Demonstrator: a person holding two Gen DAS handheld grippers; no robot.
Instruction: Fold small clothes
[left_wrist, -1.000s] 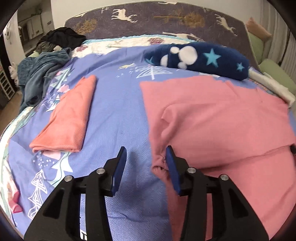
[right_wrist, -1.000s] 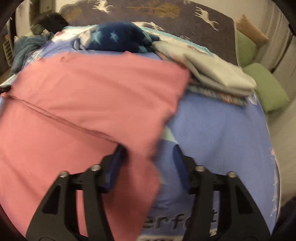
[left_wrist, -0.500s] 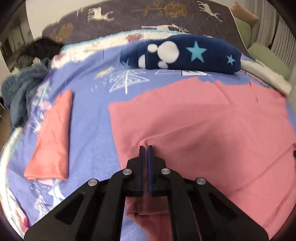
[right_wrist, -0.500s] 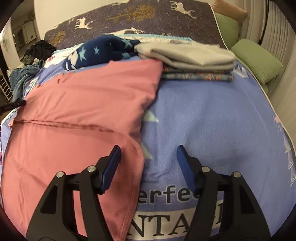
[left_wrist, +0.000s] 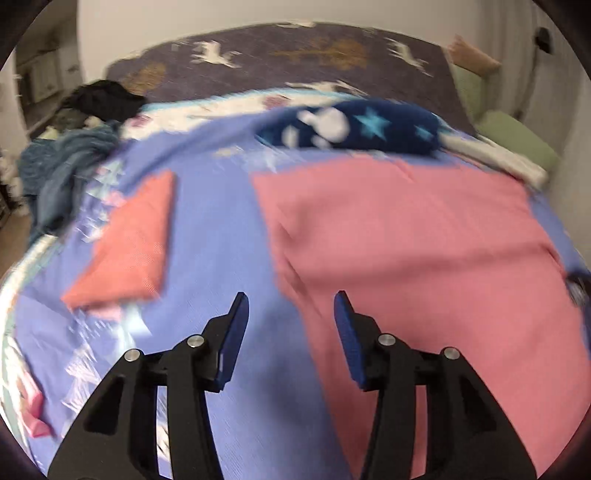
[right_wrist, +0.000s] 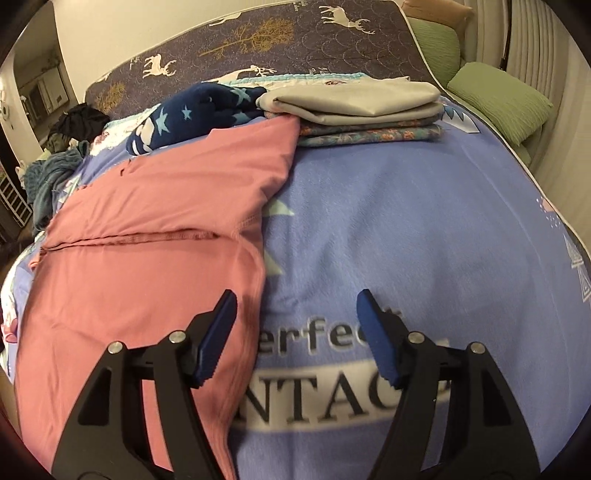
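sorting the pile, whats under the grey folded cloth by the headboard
Under the grey cloth lies a folded floral cloth, resting on the blue bedspread. Only its front edge shows; the rest is covered.

Garment (left_wrist: 413, 236) spread flat on the bedspread (left_wrist: 221, 229), folded cloth (left_wrist: 129, 247) lying to its left, rolled blanket (left_wrist: 354, 125) at its far edge, stack of folded clothes (right_wrist: 362, 107) at its far right corner, headboard (right_wrist: 280, 40) behind, cushions (right_wrist: 498, 103) far right
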